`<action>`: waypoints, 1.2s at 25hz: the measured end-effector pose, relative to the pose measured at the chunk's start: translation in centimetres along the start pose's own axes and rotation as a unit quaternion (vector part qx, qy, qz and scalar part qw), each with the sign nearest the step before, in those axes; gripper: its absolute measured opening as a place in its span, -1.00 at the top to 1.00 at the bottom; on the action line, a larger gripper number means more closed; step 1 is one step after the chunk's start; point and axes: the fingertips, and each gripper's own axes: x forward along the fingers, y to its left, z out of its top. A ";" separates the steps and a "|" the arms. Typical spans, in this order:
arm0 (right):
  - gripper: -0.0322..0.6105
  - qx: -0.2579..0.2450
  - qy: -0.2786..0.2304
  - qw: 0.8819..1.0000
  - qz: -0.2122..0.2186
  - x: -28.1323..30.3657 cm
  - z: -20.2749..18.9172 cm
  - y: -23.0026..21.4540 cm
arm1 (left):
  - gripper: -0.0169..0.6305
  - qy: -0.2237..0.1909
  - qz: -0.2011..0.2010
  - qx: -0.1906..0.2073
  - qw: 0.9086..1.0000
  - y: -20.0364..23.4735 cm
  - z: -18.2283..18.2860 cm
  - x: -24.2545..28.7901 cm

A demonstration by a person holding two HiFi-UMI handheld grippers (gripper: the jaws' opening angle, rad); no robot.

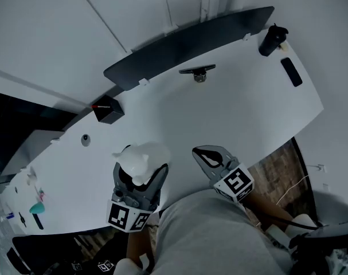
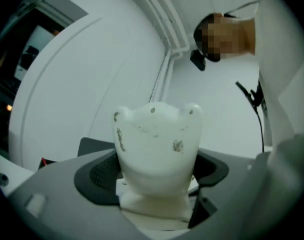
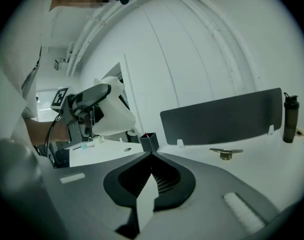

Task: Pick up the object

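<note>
My left gripper (image 1: 140, 176): jaws wide apart, clamped on both sides of the white object (image 2: 157, 144).
White object: held in the air above the table (image 1: 237, 107), by its near edge.
My right gripper (image 1: 210, 155): jaws pressed together, empty, over the table's near edge.

Object (image 1: 144, 158): white moulded piece, rounded, small knobs along one end, few dark specks; clamped in left hand-held gripper (image 1: 140, 175), held above the counter (image 1: 231, 113).
</note>
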 end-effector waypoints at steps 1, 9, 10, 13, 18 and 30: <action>0.89 -0.008 -0.009 1.000 0.005 0.1 0.7 0.6 | -0.37 -0.015 -0.005 -0.016 1.000 -0.2 0.7 -0.4; -0.09 -0.207 -0.025 0.978 0.031 -0.3 4.5 5.9 | -0.37 -0.043 0.003 -0.055 0.998 0.6 1.8 -1.2; -0.14 -0.237 -0.044 0.970 0.026 -0.3 5.4 6.8 | -0.37 -0.045 0.007 -0.057 0.997 0.7 1.8 -1.2; -0.31 -0.324 -0.073 0.943 0.012 0.0 7.1 8.7 | -0.37 -0.050 0.008 -0.081 0.995 0.8 1.8 -0.7; -0.45 -0.469 -0.077 0.879 -0.033 0.8 7.1 8.2 | -0.37 -0.060 -0.043 -0.157 0.985 -0.4 2.0 0.1; -0.31 -0.581 -0.138 0.802 0.020 0.4 8.5 11.2 | -0.37 -0.085 -0.205 -0.301 0.927 -3.5 2.8 -0.4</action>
